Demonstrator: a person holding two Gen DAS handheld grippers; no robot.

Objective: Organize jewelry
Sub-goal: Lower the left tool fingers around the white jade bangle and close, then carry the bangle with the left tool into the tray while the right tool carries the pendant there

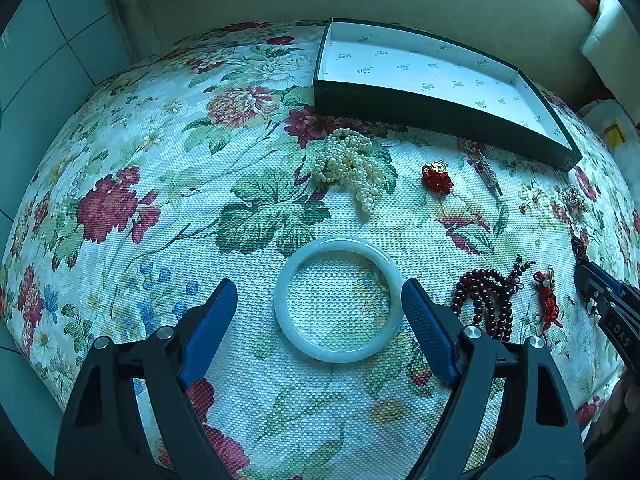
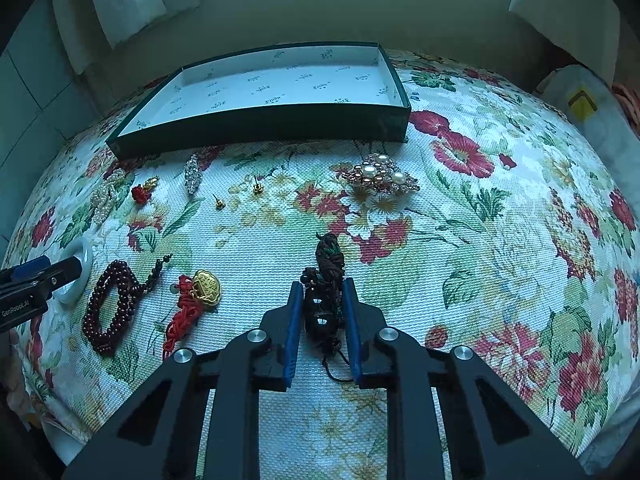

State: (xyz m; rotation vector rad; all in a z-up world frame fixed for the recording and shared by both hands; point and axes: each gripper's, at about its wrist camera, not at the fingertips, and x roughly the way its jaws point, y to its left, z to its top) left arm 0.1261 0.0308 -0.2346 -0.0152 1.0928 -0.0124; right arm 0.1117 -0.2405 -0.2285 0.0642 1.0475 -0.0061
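Observation:
A pale jade bangle lies flat on the floral cloth between the wide-open fingers of my left gripper, untouched. My right gripper is narrowed around a dark braided cord ornament that lies on the cloth; the pads sit close to both its sides. An open dark green box with a white printed lining stands at the back, nothing in it. It also shows in the left wrist view.
On the cloth lie a pearl strand, a small red charm, a dark red bead bracelet, a red cord with a gold lock, a crystal clip, two ear studs and a pearl brooch.

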